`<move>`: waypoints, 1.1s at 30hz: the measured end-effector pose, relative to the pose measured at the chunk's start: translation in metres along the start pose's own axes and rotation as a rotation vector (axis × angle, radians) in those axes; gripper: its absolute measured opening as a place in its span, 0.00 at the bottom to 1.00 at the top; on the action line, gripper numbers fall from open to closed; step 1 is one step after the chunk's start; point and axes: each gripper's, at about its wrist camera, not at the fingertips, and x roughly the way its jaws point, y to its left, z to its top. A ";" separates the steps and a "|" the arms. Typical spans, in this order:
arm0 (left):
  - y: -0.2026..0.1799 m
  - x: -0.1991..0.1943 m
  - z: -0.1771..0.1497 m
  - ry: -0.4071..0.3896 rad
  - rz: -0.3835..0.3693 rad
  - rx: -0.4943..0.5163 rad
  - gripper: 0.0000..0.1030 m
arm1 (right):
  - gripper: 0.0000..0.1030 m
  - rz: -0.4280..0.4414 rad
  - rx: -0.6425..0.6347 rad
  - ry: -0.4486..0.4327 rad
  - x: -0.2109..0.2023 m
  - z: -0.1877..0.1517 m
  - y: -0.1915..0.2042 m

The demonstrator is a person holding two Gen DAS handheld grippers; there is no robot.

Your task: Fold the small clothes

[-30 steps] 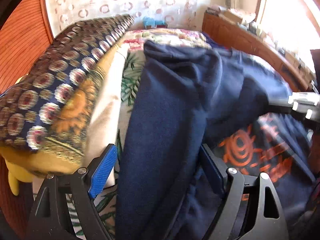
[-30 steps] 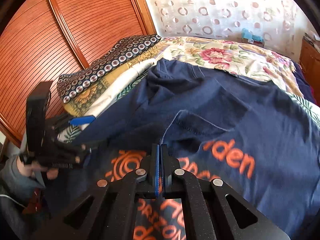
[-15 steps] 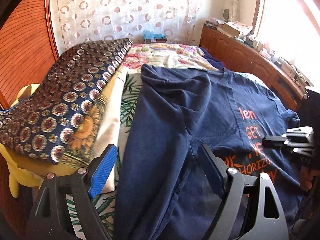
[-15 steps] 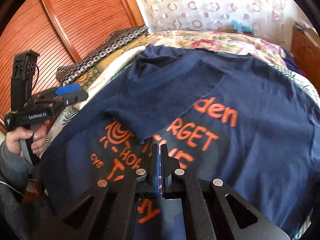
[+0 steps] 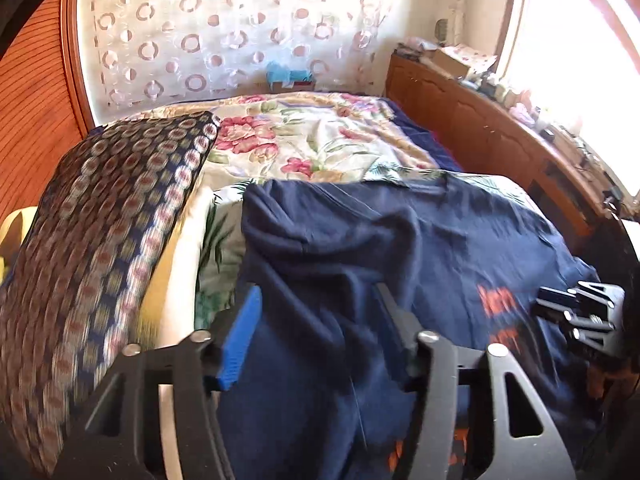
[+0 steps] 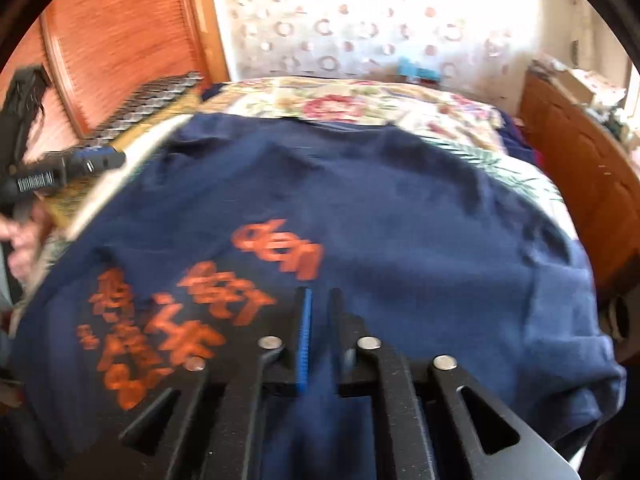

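A navy T-shirt (image 5: 400, 248) with orange print (image 6: 276, 248) lies spread over the bed, rumpled along its left side. My left gripper (image 5: 316, 336) hovers at the shirt's near left edge, its jaws closing; the pads stand apart and the cloth shows behind the gap, not pinched. In the right wrist view that left gripper (image 6: 100, 158) hangs in the air over the pillow's edge. My right gripper (image 6: 320, 320) is over the shirt's near edge beside the print, its jaws opening to a narrow slit. I cannot tell whether cloth lies in the slit. The left wrist view shows the right gripper (image 5: 556, 308) at the far right.
A patterned pillow (image 5: 100, 240) lies along the bed's left side. A floral bedspread (image 5: 320, 140) covers the far half. A wooden cabinet (image 5: 500, 140) with clutter on top runs along the right. Slatted orange doors (image 6: 120, 40) stand at the left. A person's hand (image 6: 16, 240) holds the left gripper.
Both grippers have drawn back from the shirt, so more of the bed shows. The left jaws have narrowed. The right jaws, shut before, have parted slightly.
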 end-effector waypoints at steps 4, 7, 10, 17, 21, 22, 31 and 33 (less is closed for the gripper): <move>0.007 0.030 0.029 0.036 0.030 -0.037 0.45 | 0.45 -0.038 0.045 0.010 0.006 0.002 -0.021; 0.011 0.049 0.040 0.064 0.076 -0.037 0.45 | 0.49 -0.059 0.032 0.003 0.006 0.003 -0.022; 0.014 0.067 0.044 0.097 0.111 -0.028 0.44 | 0.59 -0.088 -0.010 -0.014 0.007 0.001 -0.010; 0.018 0.077 0.058 0.102 0.136 -0.010 0.05 | 0.70 -0.070 0.000 -0.007 0.018 0.003 -0.013; 0.021 0.059 0.079 0.033 0.151 -0.011 0.05 | 0.72 -0.066 -0.008 -0.004 0.020 0.005 -0.014; 0.022 0.056 0.084 0.019 0.166 -0.005 0.05 | 0.73 -0.064 -0.008 -0.004 0.020 0.005 -0.015; 0.020 0.037 0.091 -0.049 0.158 0.038 0.40 | 0.74 -0.070 -0.011 -0.003 0.021 0.005 -0.014; 0.013 0.032 0.087 -0.064 0.136 0.058 0.53 | 0.75 -0.071 -0.012 -0.003 0.021 0.005 -0.014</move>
